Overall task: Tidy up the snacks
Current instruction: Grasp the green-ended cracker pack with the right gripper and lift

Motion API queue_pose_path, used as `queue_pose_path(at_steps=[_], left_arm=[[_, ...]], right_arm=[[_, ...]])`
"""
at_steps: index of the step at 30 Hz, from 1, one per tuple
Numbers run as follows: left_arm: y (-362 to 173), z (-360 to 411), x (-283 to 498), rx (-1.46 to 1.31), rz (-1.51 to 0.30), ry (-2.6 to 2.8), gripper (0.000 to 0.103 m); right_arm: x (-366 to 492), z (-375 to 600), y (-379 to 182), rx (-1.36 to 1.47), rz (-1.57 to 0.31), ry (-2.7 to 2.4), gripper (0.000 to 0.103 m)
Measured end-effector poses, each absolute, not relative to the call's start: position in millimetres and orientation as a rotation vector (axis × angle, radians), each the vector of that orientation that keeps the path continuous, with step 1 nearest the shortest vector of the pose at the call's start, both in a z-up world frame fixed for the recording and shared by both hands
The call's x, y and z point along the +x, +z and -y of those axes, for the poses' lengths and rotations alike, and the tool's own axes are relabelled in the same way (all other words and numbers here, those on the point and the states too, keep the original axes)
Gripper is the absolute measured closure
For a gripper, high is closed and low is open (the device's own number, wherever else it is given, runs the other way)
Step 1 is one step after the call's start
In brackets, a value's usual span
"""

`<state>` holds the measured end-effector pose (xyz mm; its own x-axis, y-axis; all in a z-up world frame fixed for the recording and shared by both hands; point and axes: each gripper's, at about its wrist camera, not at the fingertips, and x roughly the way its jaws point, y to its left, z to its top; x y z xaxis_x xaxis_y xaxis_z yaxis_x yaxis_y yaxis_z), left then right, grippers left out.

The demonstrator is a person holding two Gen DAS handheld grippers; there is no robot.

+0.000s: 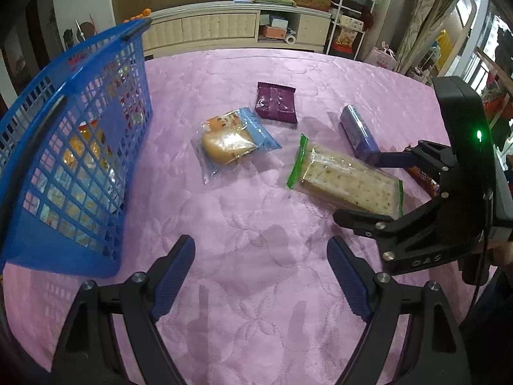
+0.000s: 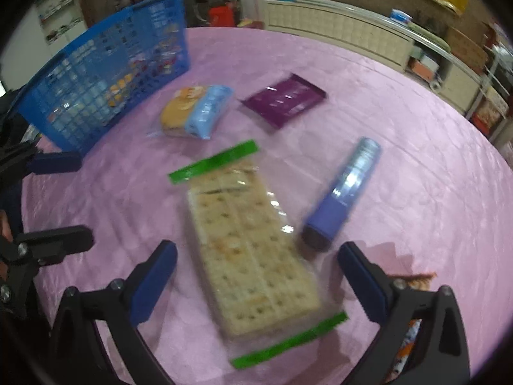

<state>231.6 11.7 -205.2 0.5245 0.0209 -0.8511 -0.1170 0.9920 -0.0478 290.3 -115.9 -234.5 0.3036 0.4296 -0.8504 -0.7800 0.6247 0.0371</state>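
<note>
A blue plastic basket [image 1: 80, 147] [image 2: 105, 64] with several snacks inside stands at the left of the pink table. On the cloth lie a cracker pack with green ends [image 1: 346, 176] [image 2: 253, 253], a bread pack with blue wrapper [image 1: 231, 141] [image 2: 195, 112], a dark purple packet [image 1: 276, 102] [image 2: 285, 99] and a blue-violet tube pack [image 1: 357, 131] [image 2: 343, 195]. My left gripper [image 1: 261, 277] is open and empty over bare cloth. My right gripper [image 2: 256, 285] is open, its fingers on either side of the cracker pack, also seen in the left wrist view [image 1: 368, 189].
An orange-red snack wrapper [image 1: 424, 178] [image 2: 413, 288] lies under the right gripper's right finger. The pink tablecloth [image 1: 256, 320] covers the table. A white cabinet [image 1: 234, 29] and cluttered shelves stand behind the table's far edge.
</note>
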Motion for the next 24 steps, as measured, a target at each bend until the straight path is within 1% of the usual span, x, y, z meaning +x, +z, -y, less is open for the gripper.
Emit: queue_pose_path(at_steps=[4,6,7,9,15,19,24], left_arm=[[-202.9,-12.0,224.9,-0.093,-1.016,0.097,0.020],[-199.4,-12.5,219.9,-0.095,-1.013,0.105,0.020],[-197.7,-12.8,218.0,-0.100,-1.012,0.108,0.020],[-193.2,-12.7,212.8,-0.101,-1.010,0.120,0.020],[-180.6,-5.6,206.0,-0.076,-0.995,0.146,0.020],[-167.2,3.6,201.5,-0.062,-0.979,0.143,0.020],[-155.7,22.5,209.8,-0.019,-0.968,0.105,0.020]], right_arm=[[283.6,112.7,-232.6,-0.431,-0.941,0.884,0.011],[276.7,110.3,-229.8,-0.460,-0.930,0.900,0.020],[272.9,110.3,-228.4,-0.476,-0.922,0.903,0.029],[271.5,114.0,-225.0,-0.458,-0.931,0.909,0.043],[255.2,124.4,-220.7,-0.430,-0.912,0.903,0.044],[247.8,145.4,-193.2,-0.346,-0.870,0.905,0.044],[258.7,179.5,-166.5,-0.227,-0.832,0.808,0.044]])
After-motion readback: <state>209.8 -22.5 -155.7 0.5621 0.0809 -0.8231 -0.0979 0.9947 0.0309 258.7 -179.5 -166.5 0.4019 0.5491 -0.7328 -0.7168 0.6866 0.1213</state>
